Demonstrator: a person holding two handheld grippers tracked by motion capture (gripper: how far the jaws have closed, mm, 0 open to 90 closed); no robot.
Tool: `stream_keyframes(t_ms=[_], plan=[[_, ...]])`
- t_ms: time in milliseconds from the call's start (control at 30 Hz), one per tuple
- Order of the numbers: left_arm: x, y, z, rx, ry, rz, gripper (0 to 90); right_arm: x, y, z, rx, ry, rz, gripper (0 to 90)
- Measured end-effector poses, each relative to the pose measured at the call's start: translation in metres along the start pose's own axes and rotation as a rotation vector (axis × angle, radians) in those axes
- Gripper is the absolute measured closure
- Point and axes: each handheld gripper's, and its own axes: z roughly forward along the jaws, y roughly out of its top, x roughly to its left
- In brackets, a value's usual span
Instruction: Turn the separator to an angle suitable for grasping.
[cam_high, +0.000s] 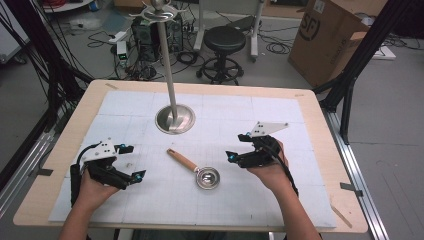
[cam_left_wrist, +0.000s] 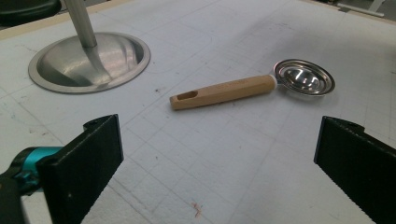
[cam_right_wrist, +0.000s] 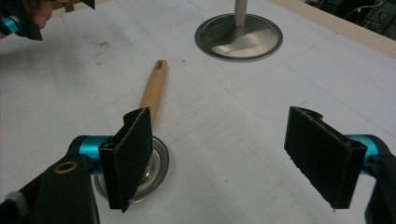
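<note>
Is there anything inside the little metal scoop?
Empty. The scoop lies flat on the white mat, bowl facing up, and its shiny inside shows bare metal with nothing in it.

Metal stand (cam_high: 170, 75) with round base (cam_high: 174, 119) upright on white mat (cam_high: 280, 125) over wooden table (cam_high: 320, 115); beyond: black stool (cam_high: 224, 40), cardboard box (cam_high: 327, 37), floor cables (cam_high: 107, 37).

Scoop (cam_left_wrist: 252, 86): matt wood handle, glossy metal bowl
</note>
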Motion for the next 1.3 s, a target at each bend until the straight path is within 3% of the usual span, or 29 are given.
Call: stream_keyframes(t_ms=[800, 1300], plan=[[0.005, 0.0, 0.002, -0.005, -0.003, -0.006, 1.9, 0.023, 0.023, 0.064, 0.17, 0.086, -0.027, 32.8], [0.005, 0.0, 0.003, 0.007, -0.006, -0.005, 1.9, 0.03, 0.027, 0.088, 0.242, 0.125, -0.037, 35.3]])
